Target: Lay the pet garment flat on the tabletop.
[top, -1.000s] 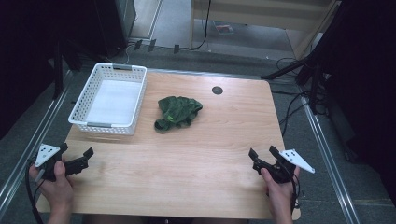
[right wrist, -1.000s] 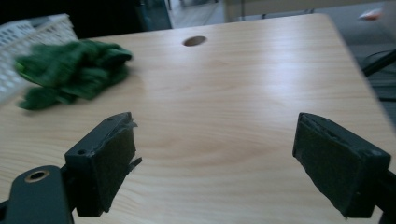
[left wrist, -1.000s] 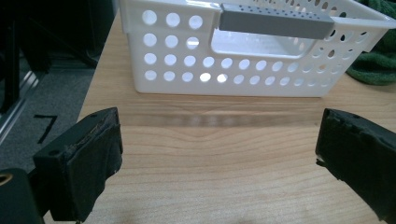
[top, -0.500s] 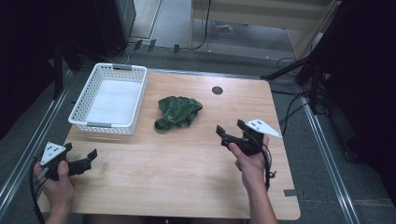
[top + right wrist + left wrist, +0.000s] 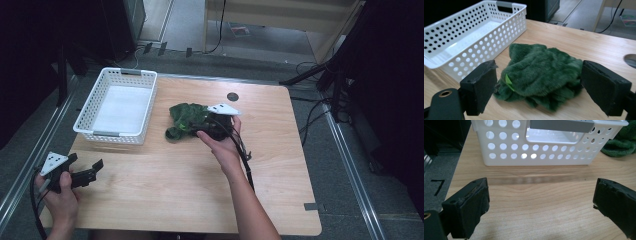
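A crumpled green fuzzy cloth (image 5: 183, 120) (image 5: 539, 72) lies on the wooden table (image 5: 280, 165) just right of a white perforated basket (image 5: 117, 106) (image 5: 461, 42) (image 5: 549, 147). My right gripper (image 5: 197, 127) (image 5: 537, 88) stands open right at the cloth's near side, its jaws wide on either side of the heap without pressing it. My left gripper (image 5: 90, 169) (image 5: 541, 202) rests open over bare wood at the table's front left corner, facing the basket's near wall, with an edge of the cloth (image 5: 621, 143) at the far right of its view.
A round cable hole (image 5: 232, 96) sits in the table behind the cloth. The basket holds nothing that I can see. Metal rails run along both table sides, and cables lie on the floor at the right.
The right hand has swept from the table's front right corner to the left and away, up to the green cloth. The left hand has stayed at the front left corner.
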Tool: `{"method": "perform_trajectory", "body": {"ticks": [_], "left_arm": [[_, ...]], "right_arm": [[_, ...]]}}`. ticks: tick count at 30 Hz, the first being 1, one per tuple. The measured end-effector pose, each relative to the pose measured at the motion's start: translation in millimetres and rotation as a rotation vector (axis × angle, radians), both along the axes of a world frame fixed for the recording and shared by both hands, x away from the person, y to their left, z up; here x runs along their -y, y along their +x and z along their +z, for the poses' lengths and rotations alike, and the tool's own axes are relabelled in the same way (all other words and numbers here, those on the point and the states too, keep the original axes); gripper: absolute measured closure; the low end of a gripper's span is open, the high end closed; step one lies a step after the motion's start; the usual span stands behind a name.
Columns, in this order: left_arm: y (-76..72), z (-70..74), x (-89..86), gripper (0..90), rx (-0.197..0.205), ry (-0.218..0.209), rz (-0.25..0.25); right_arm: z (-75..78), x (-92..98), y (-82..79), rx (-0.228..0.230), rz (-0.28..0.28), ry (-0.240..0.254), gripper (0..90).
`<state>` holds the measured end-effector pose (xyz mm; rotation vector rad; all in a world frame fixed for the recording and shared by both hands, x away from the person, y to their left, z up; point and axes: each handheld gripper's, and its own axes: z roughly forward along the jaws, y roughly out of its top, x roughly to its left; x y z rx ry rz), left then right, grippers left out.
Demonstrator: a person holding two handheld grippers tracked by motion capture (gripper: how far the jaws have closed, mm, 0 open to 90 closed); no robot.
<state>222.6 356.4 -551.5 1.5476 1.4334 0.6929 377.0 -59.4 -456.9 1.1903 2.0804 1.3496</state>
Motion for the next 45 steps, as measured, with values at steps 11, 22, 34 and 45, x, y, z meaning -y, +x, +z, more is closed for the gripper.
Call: {"method": "perform_trajectory", "body": {"ticks": [11, 22, 34, 45], "left_arm": [[0.7, -0.1, -0.9, 1.1, -0.002, -0.009, 0.0], [1.1, -0.2, -1.0, 1.1, -0.005, -0.01, 0.001], [-3.6, 17.3, 17.8, 1.1, 0.057, 0.013, -0.02], [-4.4, 68.0, 106.9, 1.1, 0.172, 0.01, -0.299]], "right_arm": [[-43.6, -56.6, 40.1, -0.094, 0.04, -0.194, 13.1], [-81.2, -75.2, 44.5, -0.069, 0.007, -0.387, 50.6], [-22.1, -24.7, 0.5, 0.089, -0.016, -0.131, 80.9], [34.4, 26.4, -78.9, 0.149, 0.052, -0.014, 80.7]]}}
